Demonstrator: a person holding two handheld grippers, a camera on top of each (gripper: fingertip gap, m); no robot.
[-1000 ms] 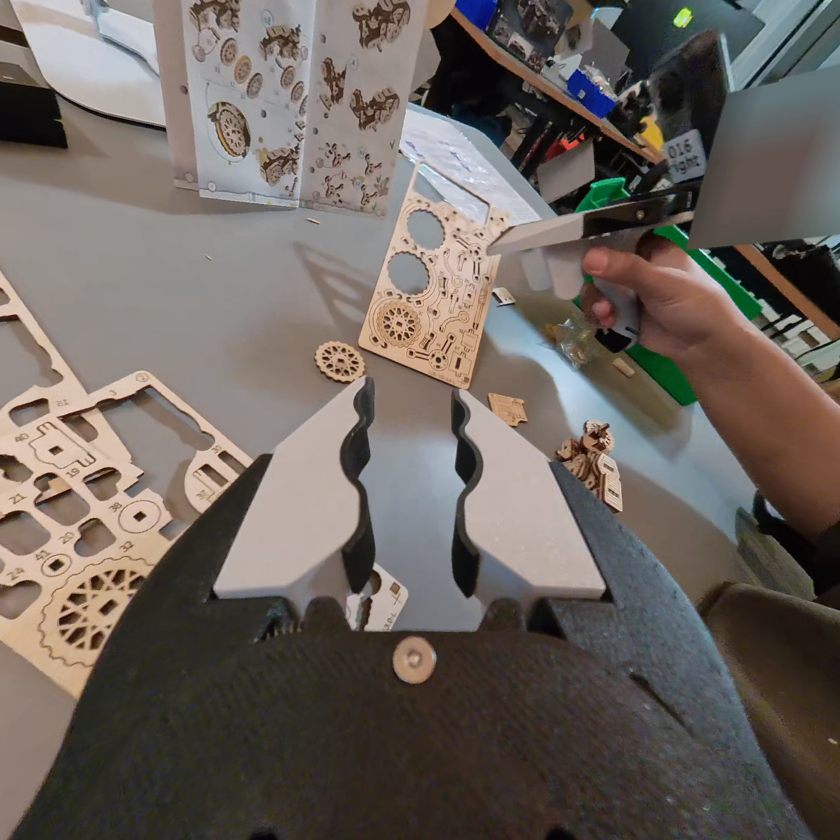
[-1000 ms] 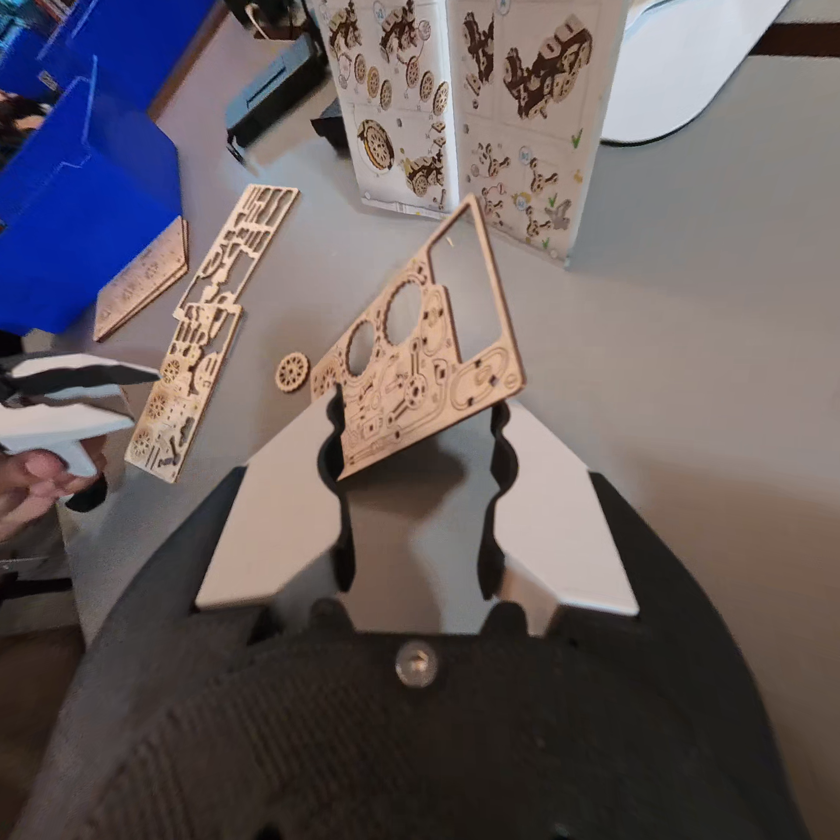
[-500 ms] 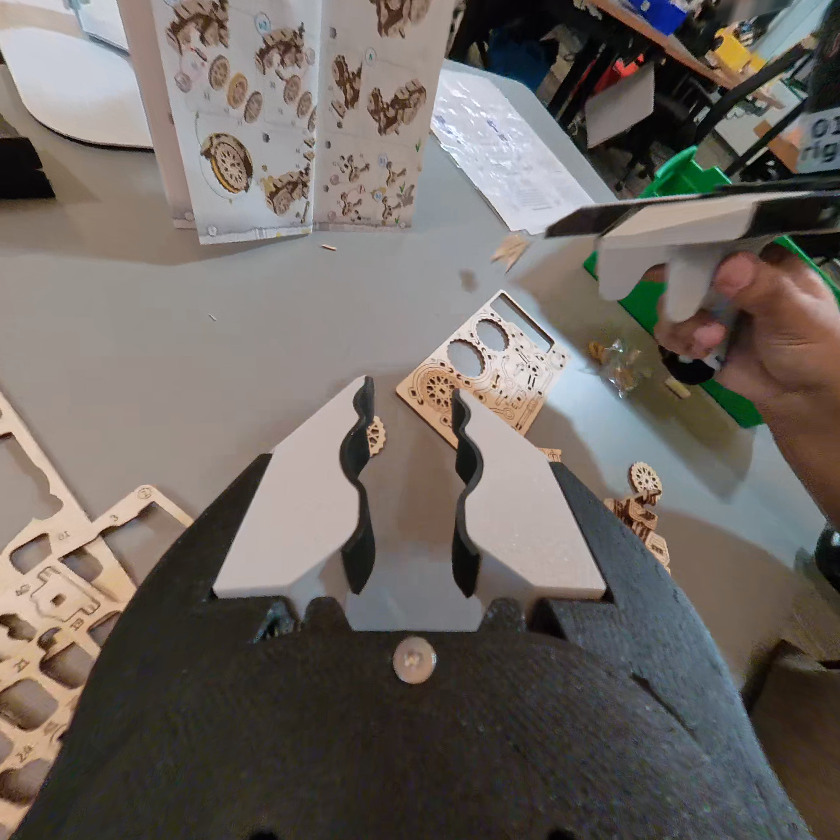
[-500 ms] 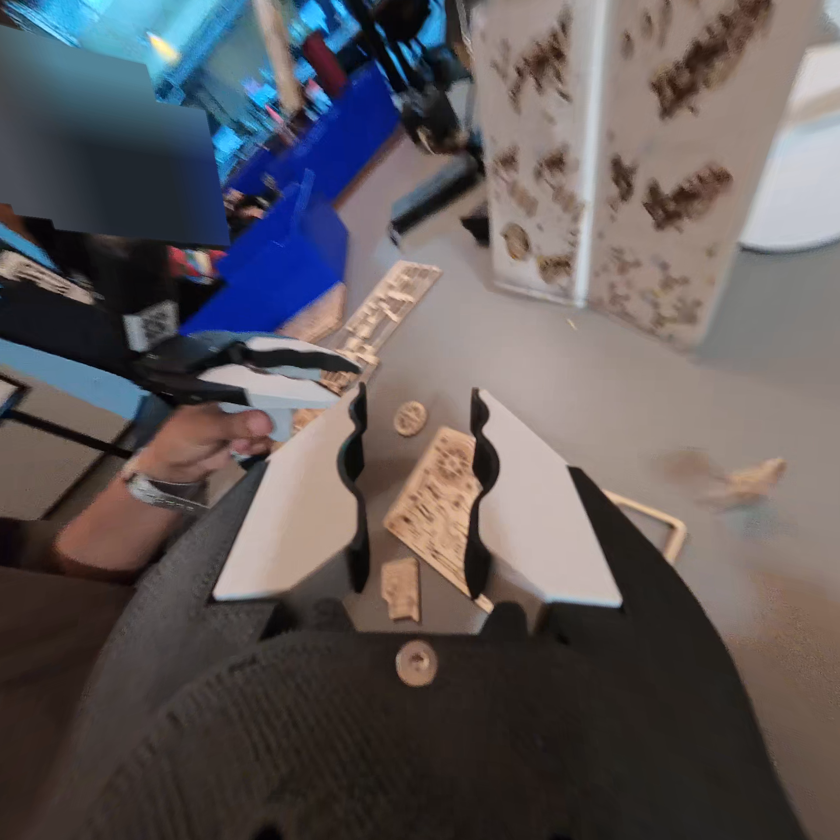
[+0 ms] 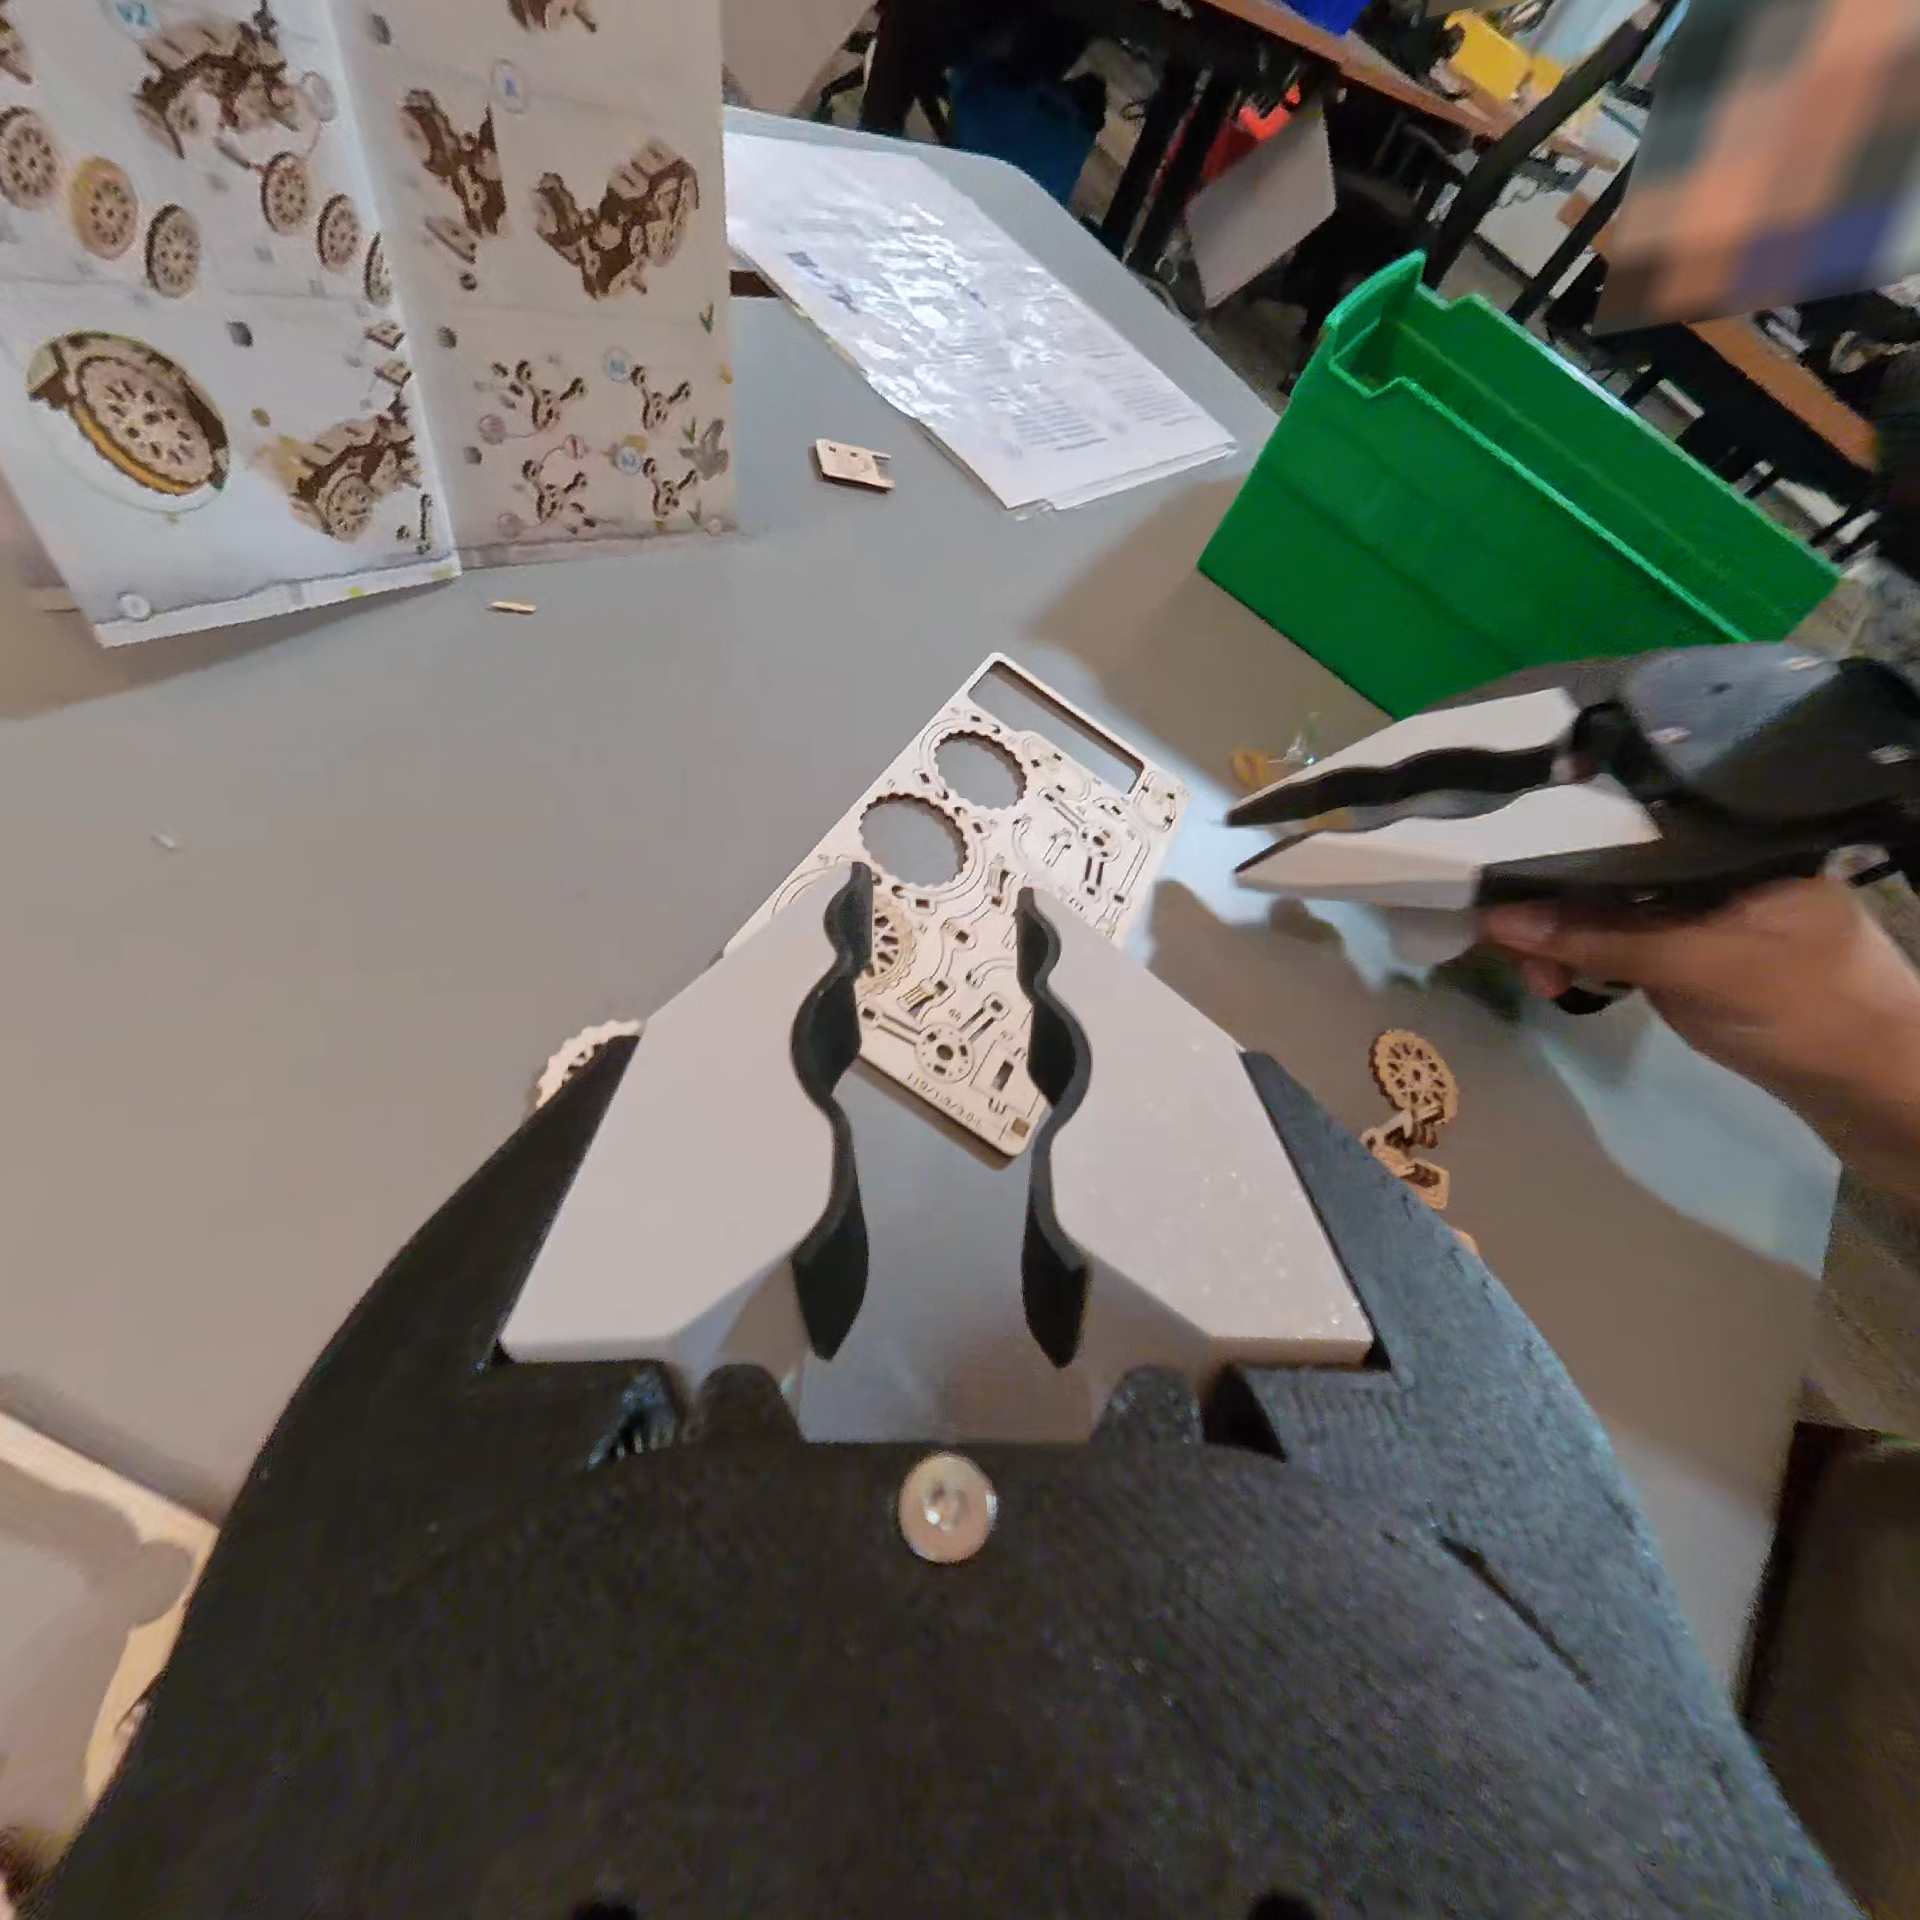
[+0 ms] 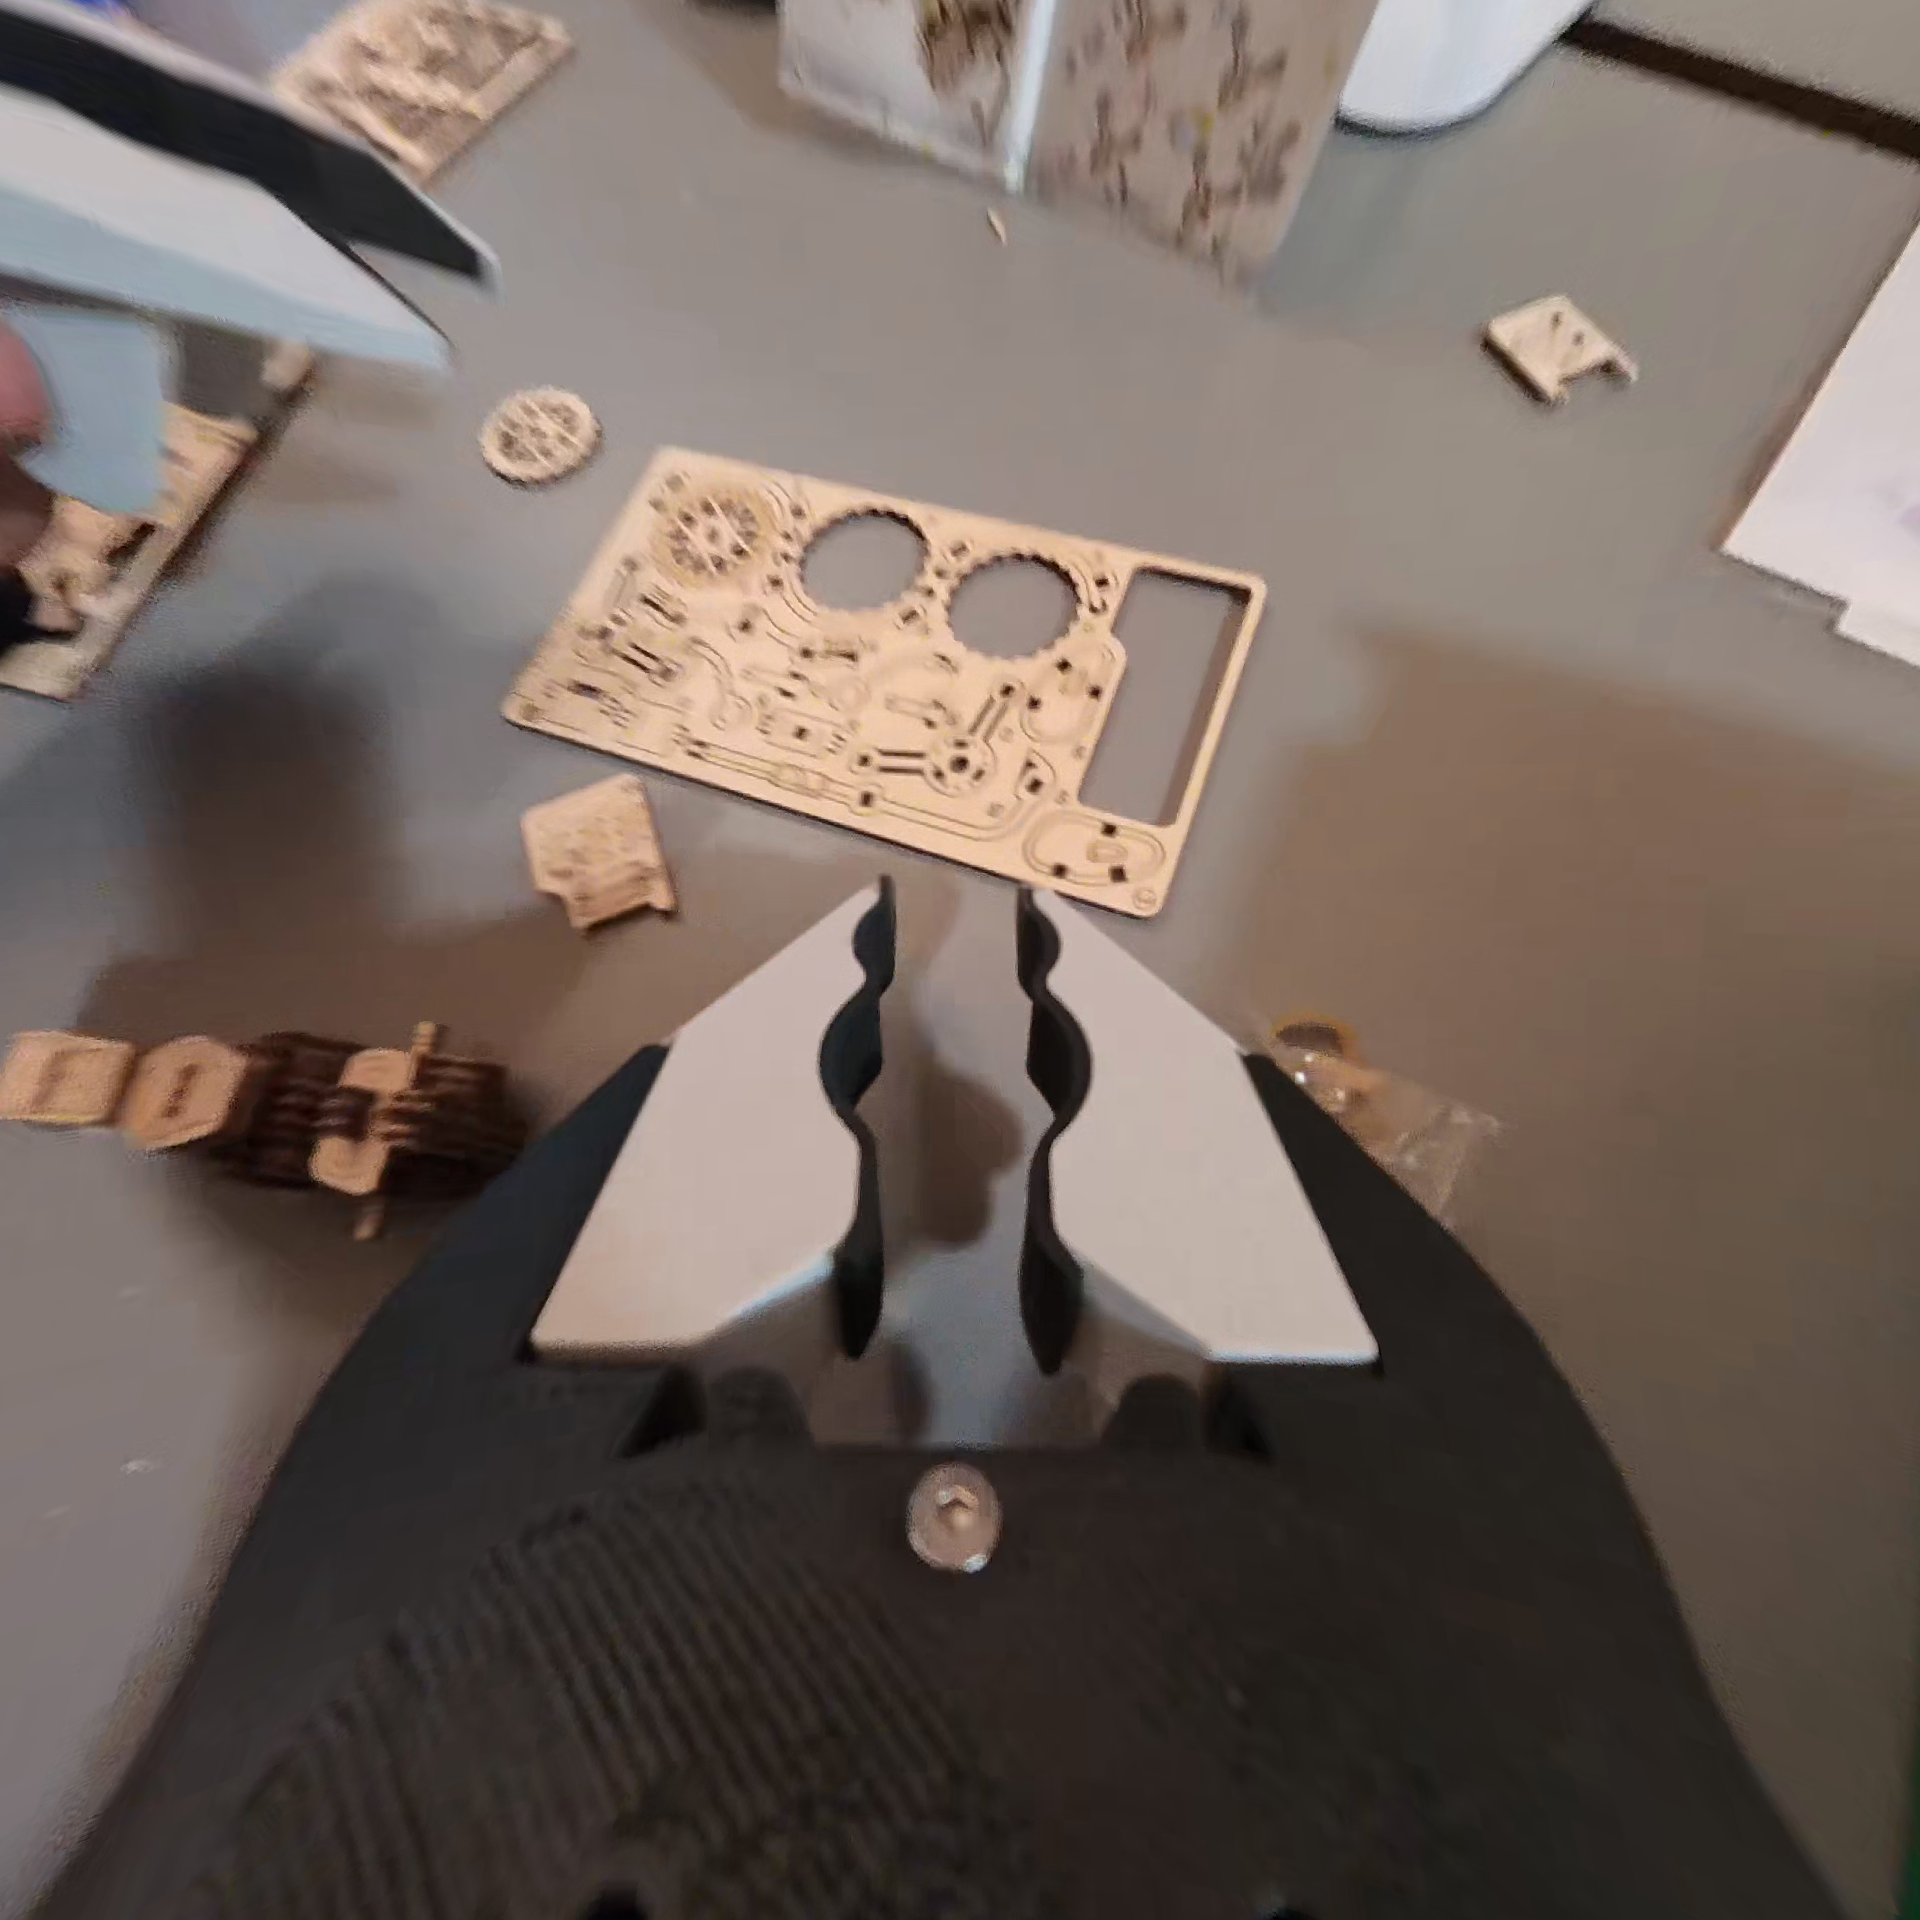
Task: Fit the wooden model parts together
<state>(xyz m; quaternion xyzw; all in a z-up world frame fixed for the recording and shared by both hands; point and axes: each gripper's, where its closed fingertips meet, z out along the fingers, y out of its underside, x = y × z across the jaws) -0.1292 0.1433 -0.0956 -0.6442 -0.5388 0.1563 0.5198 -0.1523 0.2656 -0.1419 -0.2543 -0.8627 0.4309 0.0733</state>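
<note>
A flat wooden parts sheet with two round holes lies on the grey table. My left gripper is open and empty, above the sheet's near end. My right gripper is open and empty, just short of the sheet's near edge. It also shows in the left wrist view, held by a hand. A partly built wooden model lies beside the sheet. A loose gear and a small flat piece lie nearby.
A folded instruction booklet stands at the back. Another small wooden piece lies near a paper sheet. A green bin sits off the table's right edge. A clear plastic bag lies by my right gripper. Spacing between my two grippers at the tips: around 15 cm. The loose gear lies some 7 cm from my left tips, 20 cm from my right tips.
My right gripper has let go of the parts sheet, which now lies flat, and has come down close to it. A small piece has landed near the booklet. My left gripper moved right, over the sheet.
</note>
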